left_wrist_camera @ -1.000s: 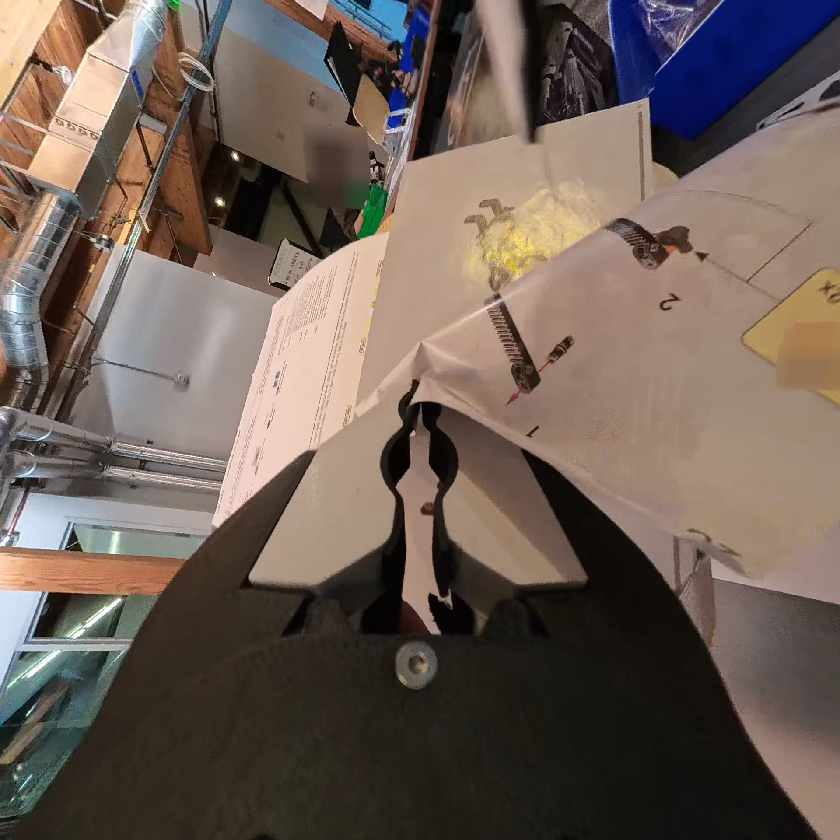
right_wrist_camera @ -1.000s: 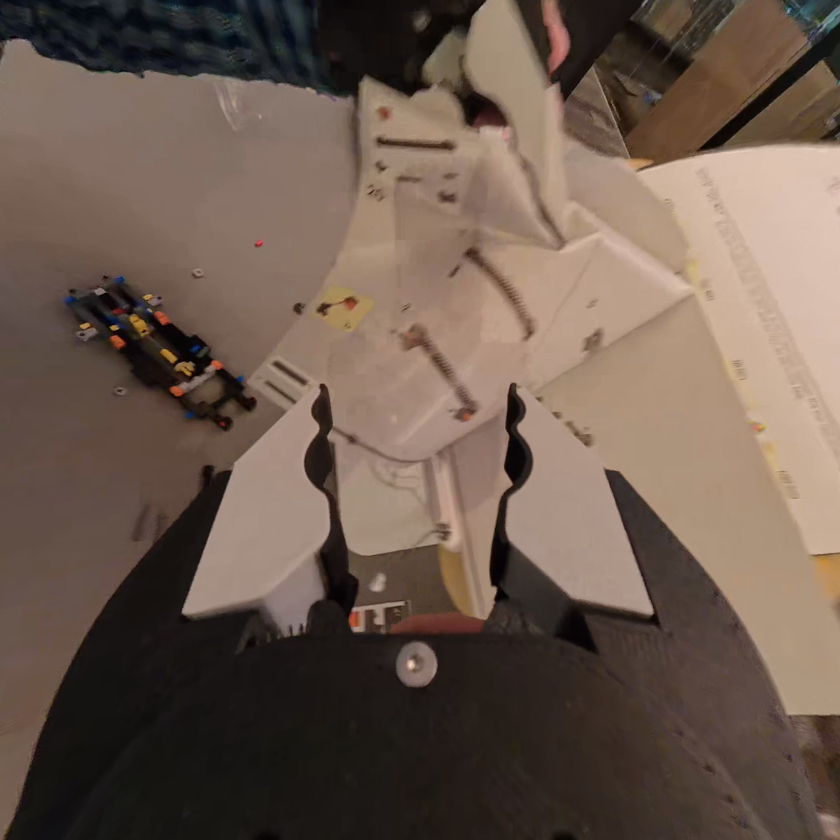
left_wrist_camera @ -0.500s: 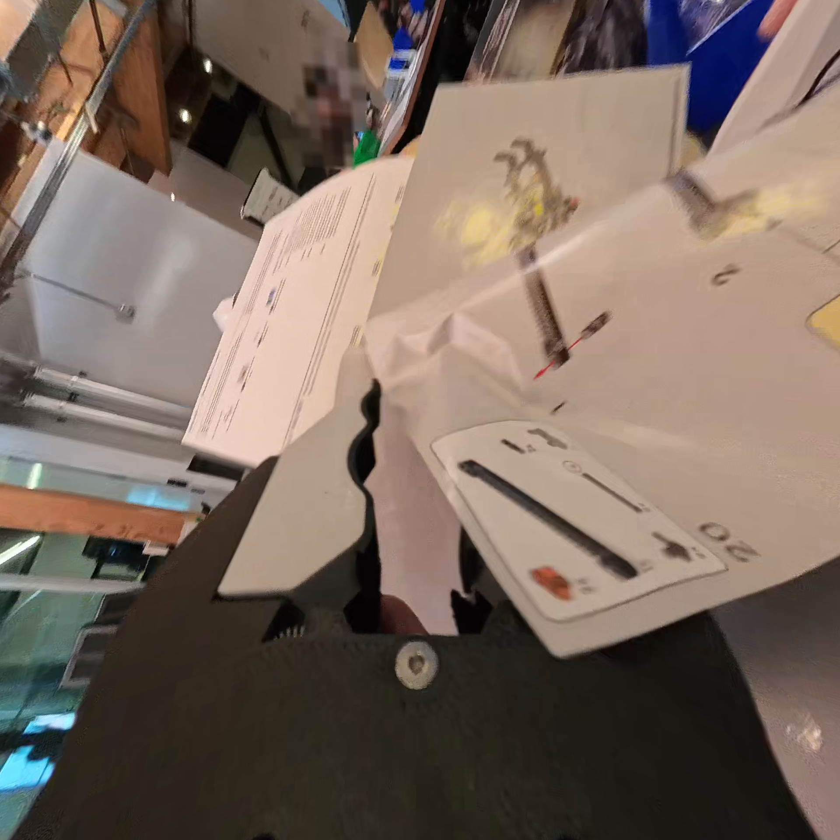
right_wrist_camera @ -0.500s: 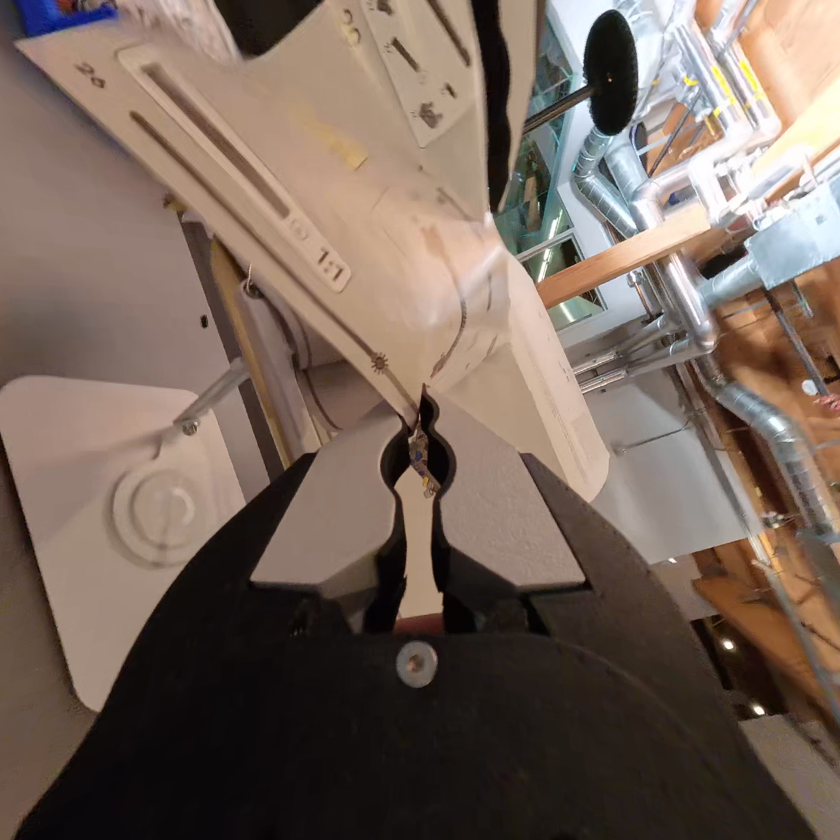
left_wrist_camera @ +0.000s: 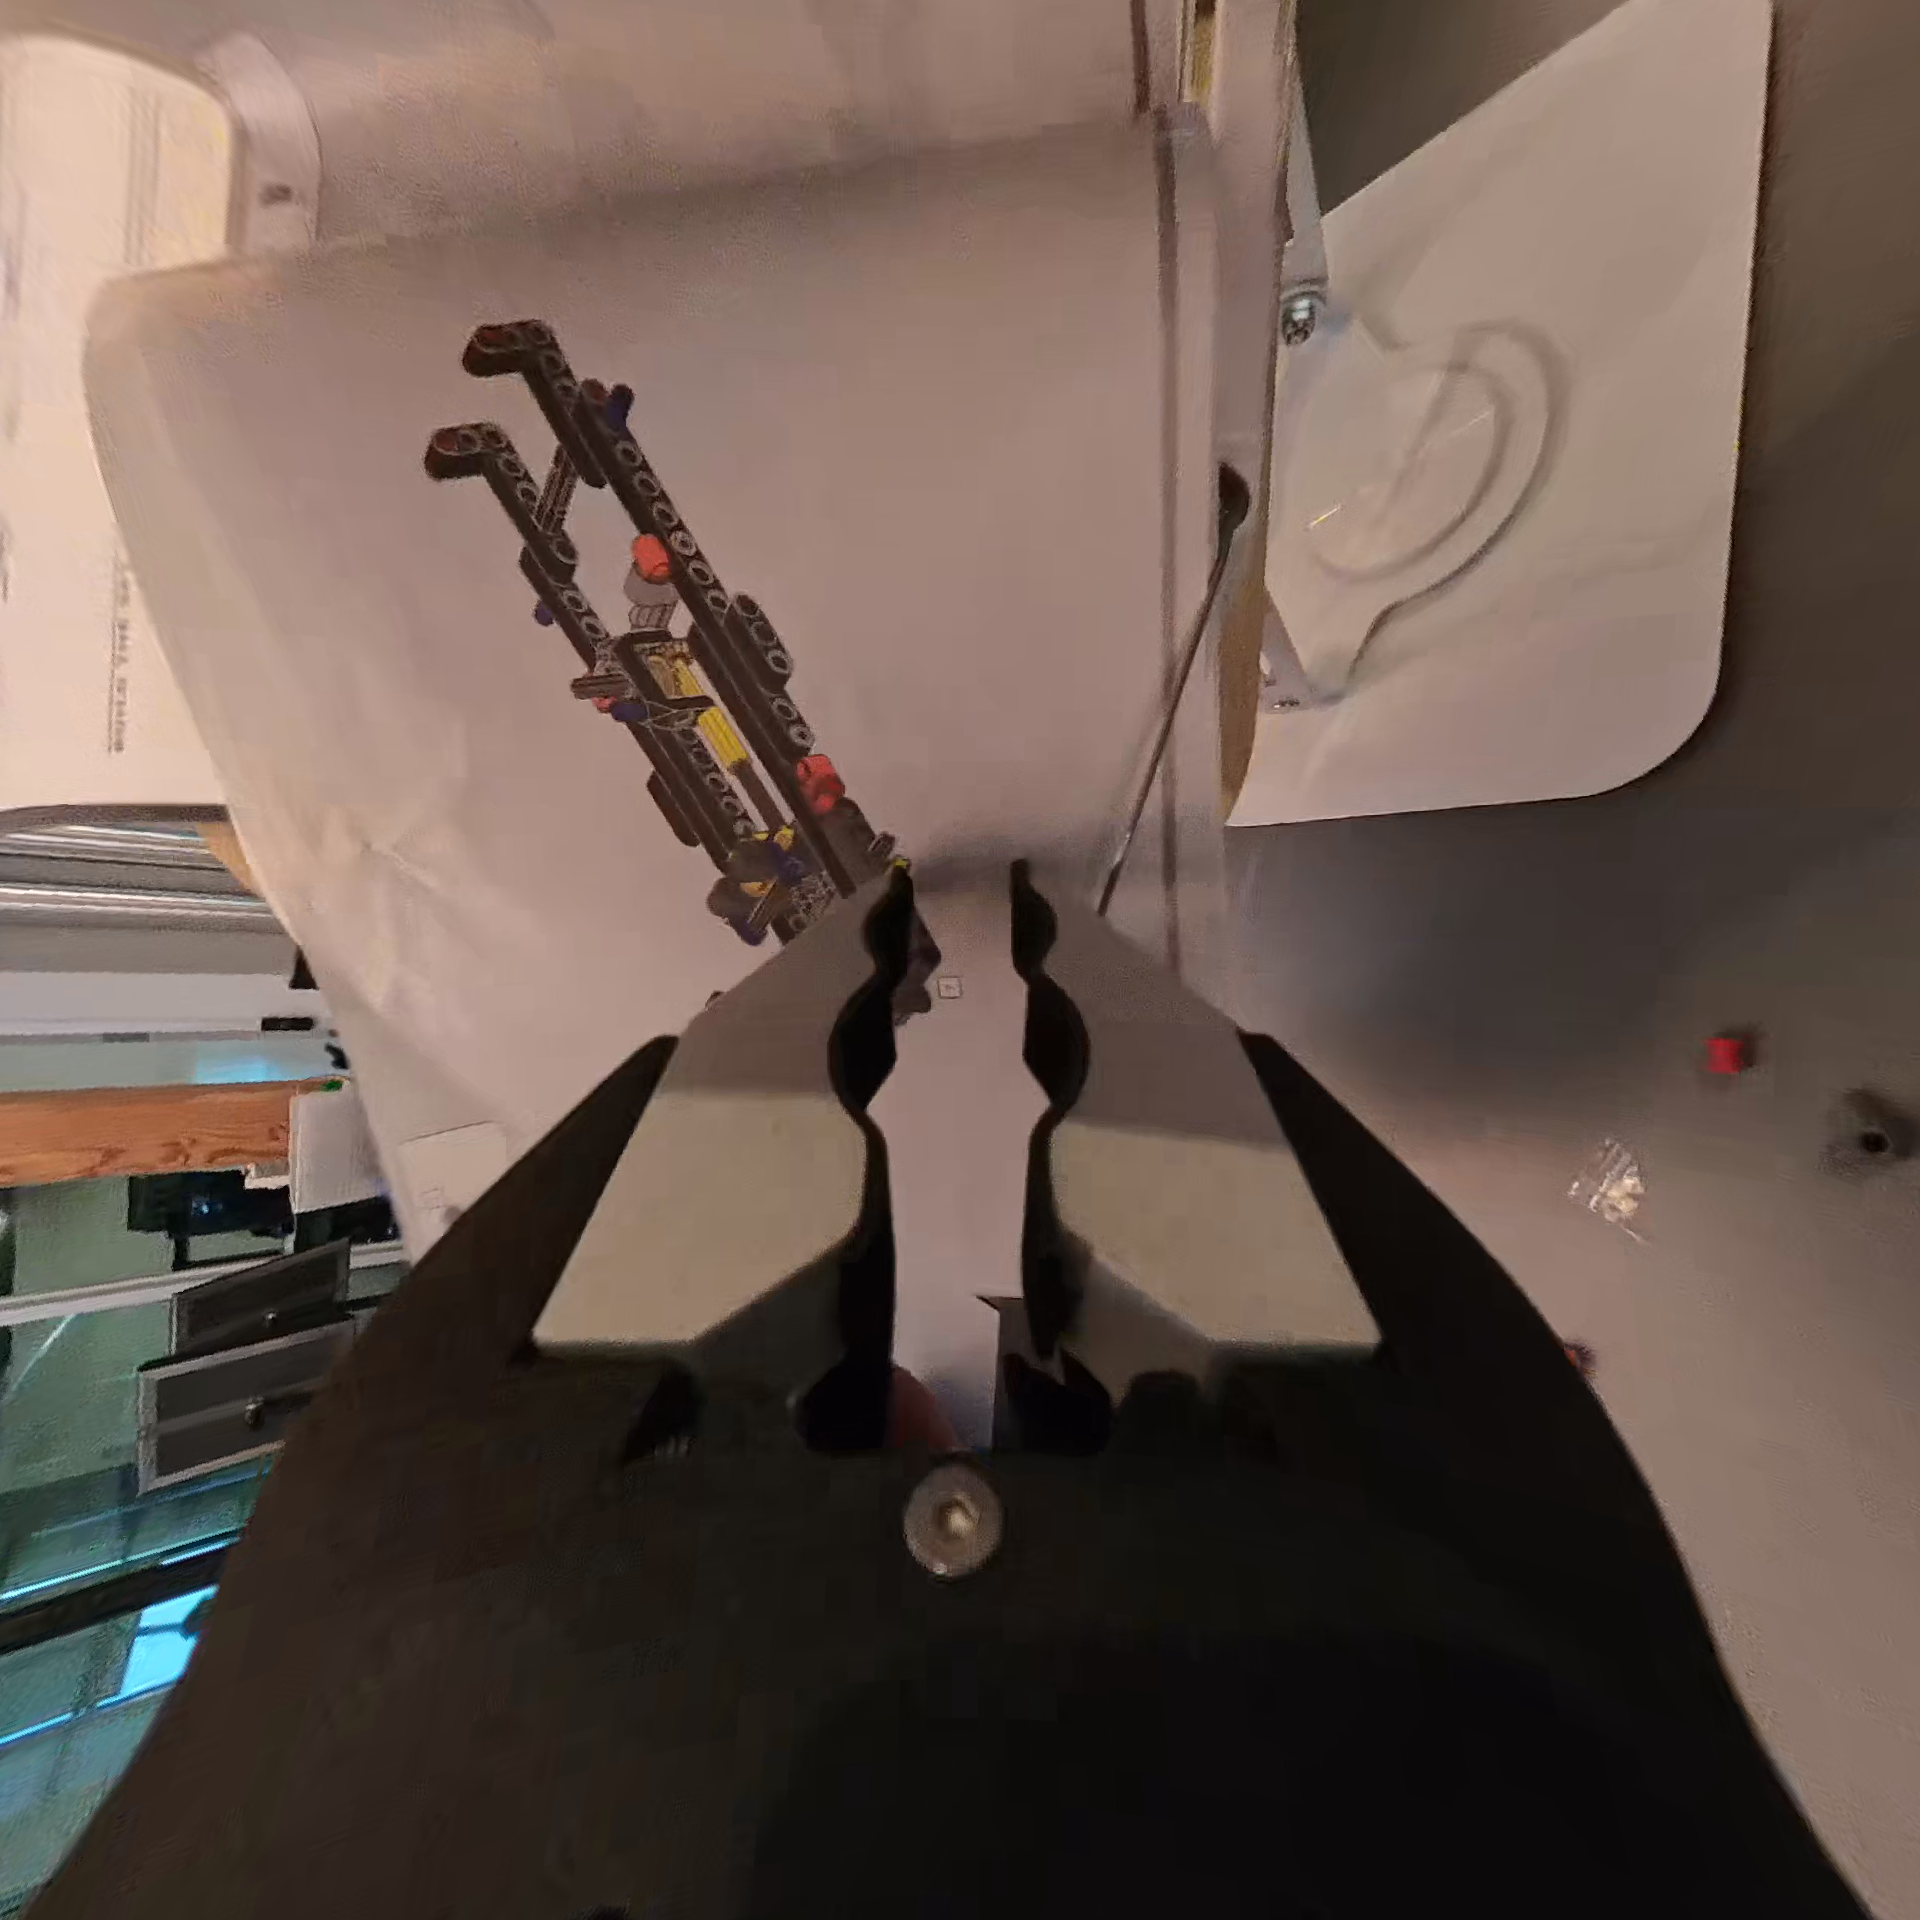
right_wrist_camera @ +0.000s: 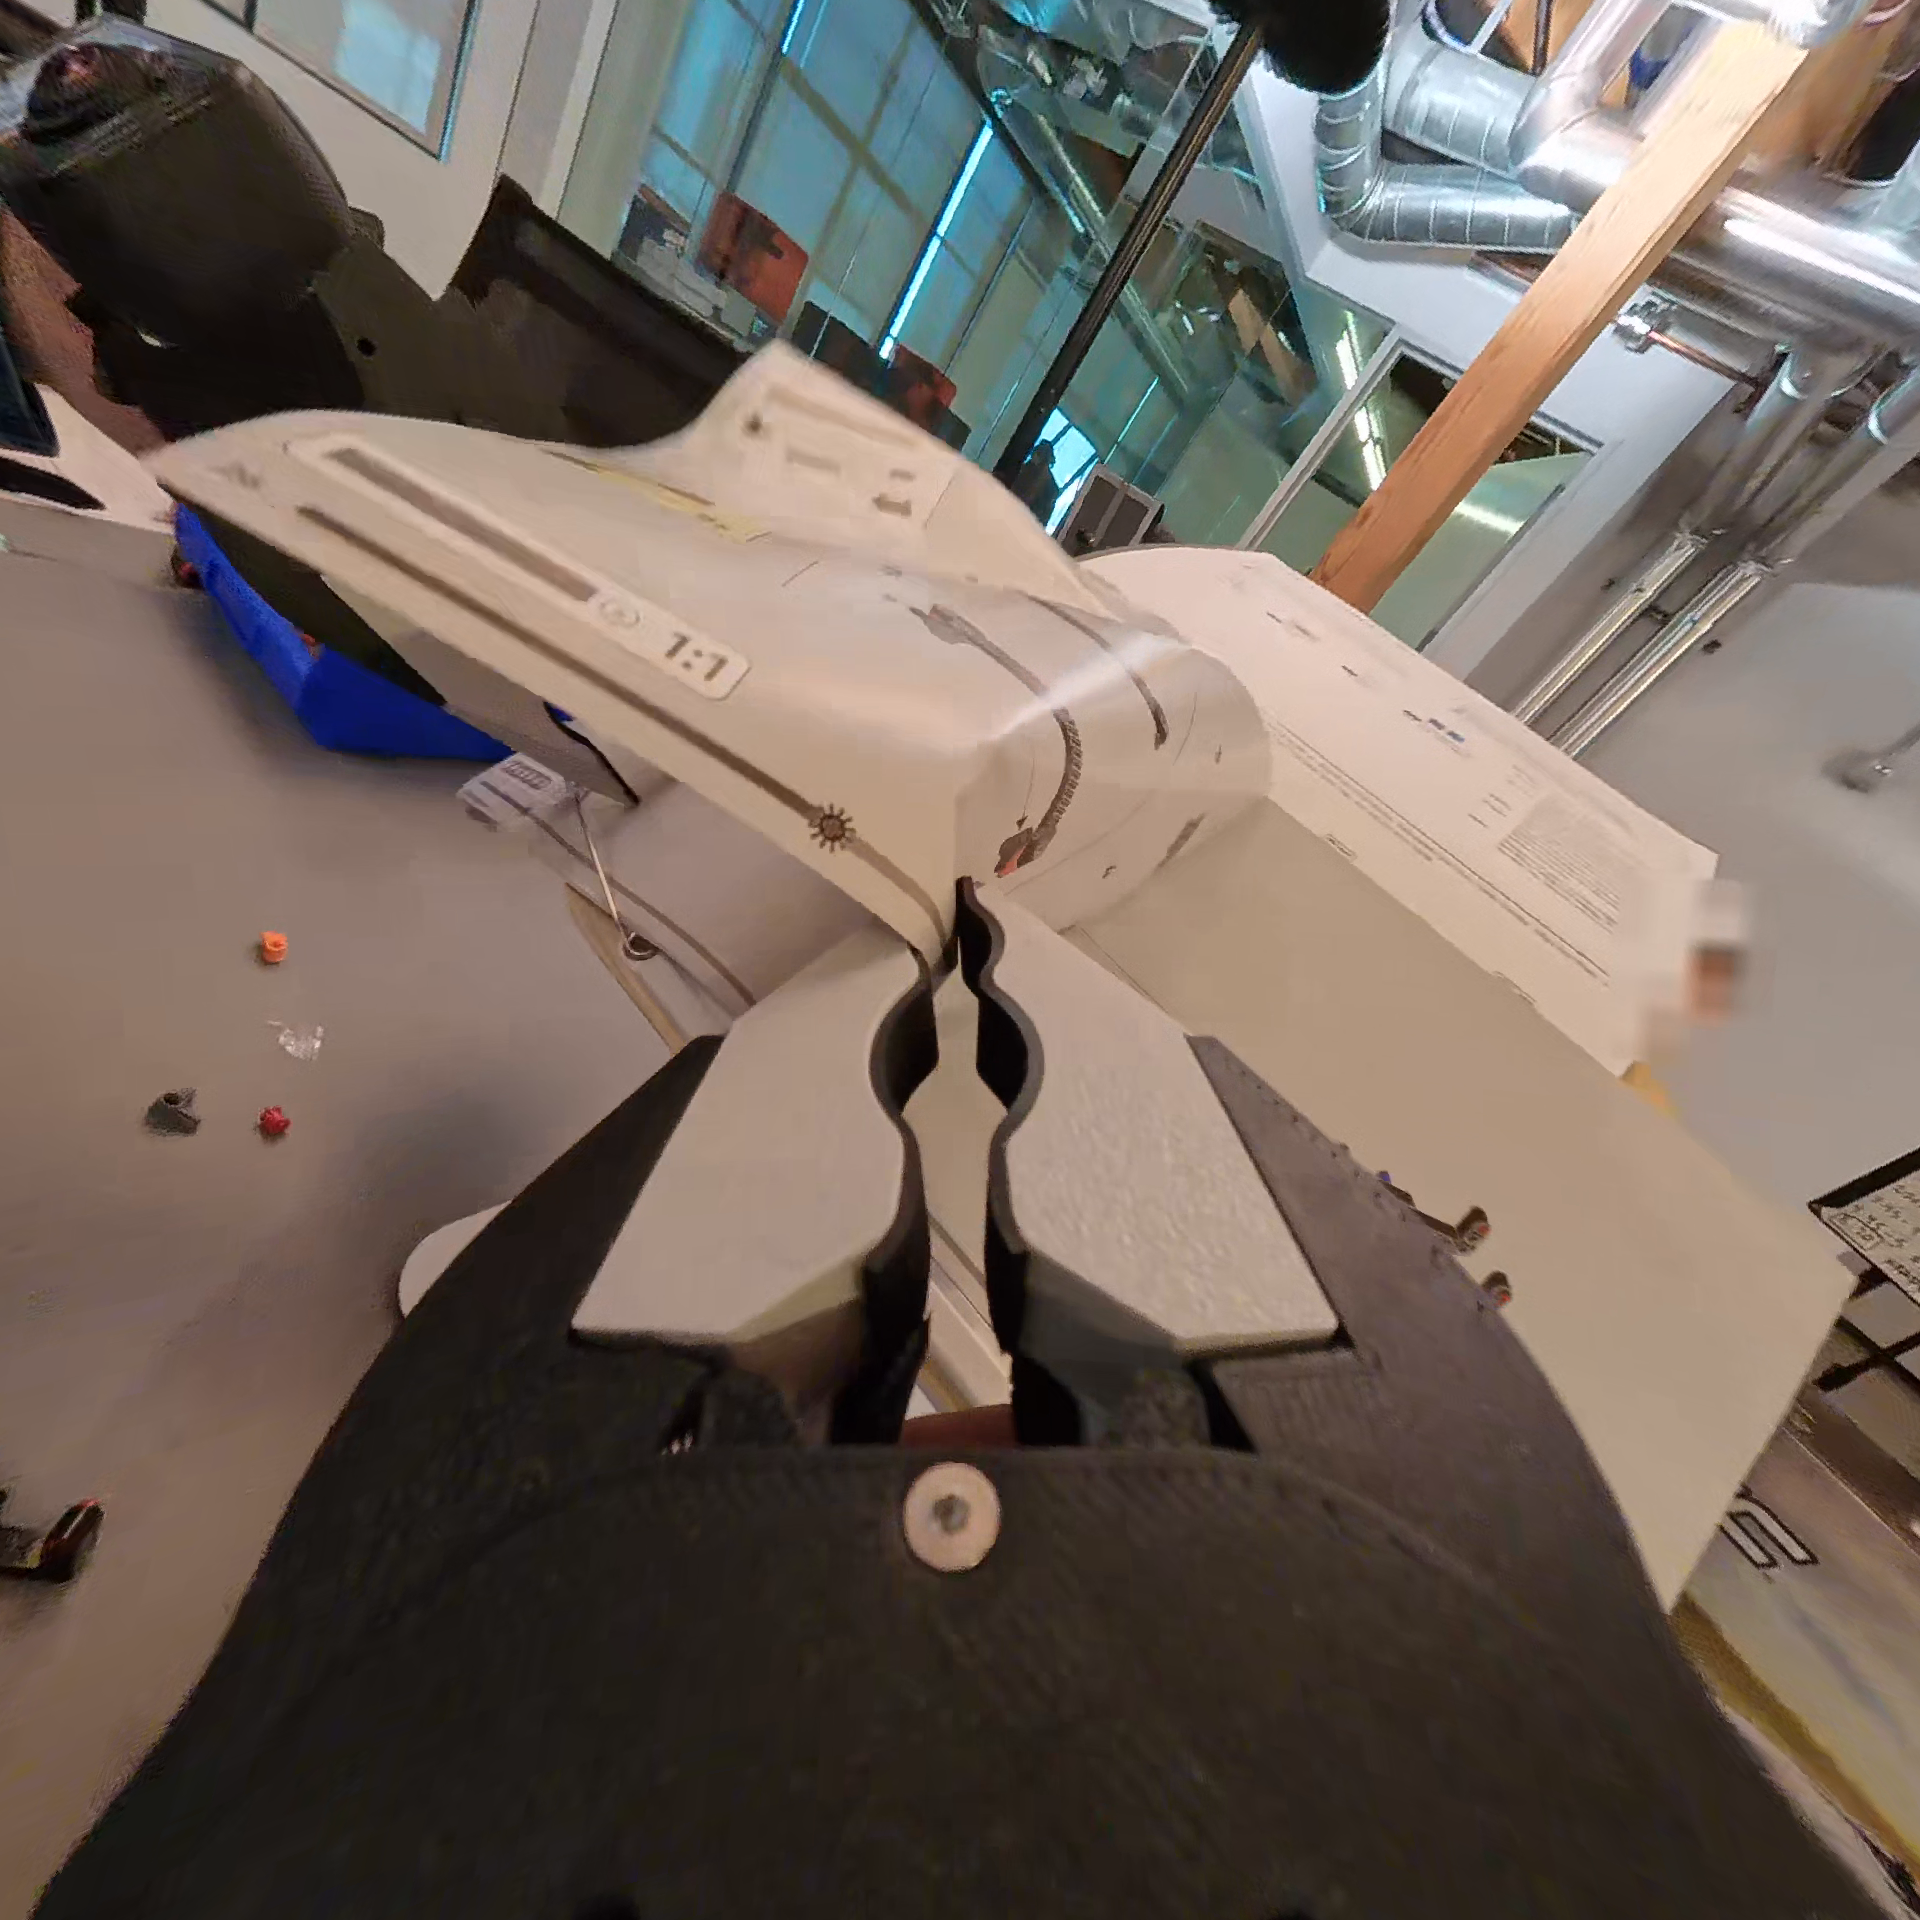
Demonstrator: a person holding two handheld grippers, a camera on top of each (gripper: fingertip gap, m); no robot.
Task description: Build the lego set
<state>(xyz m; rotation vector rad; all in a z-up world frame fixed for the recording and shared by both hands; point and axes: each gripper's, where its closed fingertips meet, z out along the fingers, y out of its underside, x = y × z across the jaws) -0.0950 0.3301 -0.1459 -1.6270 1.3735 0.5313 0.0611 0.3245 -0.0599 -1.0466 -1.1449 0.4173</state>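
Observation:
The lego instruction booklet (right_wrist_camera: 790, 665) lies open on the grey table with pages lifted and curled. My right gripper (right_wrist_camera: 954, 914) is shut on the edge of a lifted page and holds it up. My left gripper (left_wrist_camera: 958, 883) is open with a narrow gap between its jaws, close over another booklet page (left_wrist_camera: 935, 468). That page bears a printed drawing of a long black lego frame (left_wrist_camera: 665, 644). Nothing is between the left jaws. The built lego model is not in view.
Loose small pieces lie on the table: an orange one (right_wrist_camera: 272, 948), a red one (right_wrist_camera: 272, 1120), a dark grey one (right_wrist_camera: 171, 1112), and a red one (left_wrist_camera: 1725, 1052). A blue bin (right_wrist_camera: 343, 707) stands behind the booklet. A white stand plate (left_wrist_camera: 1621, 644) lies nearby. My right fingertips sit around 20 cm from my left ones.
My left gripper let go of the page and opened, and now faces a page with the frame drawing. My right gripper closed on a page edge and has swung round with it.

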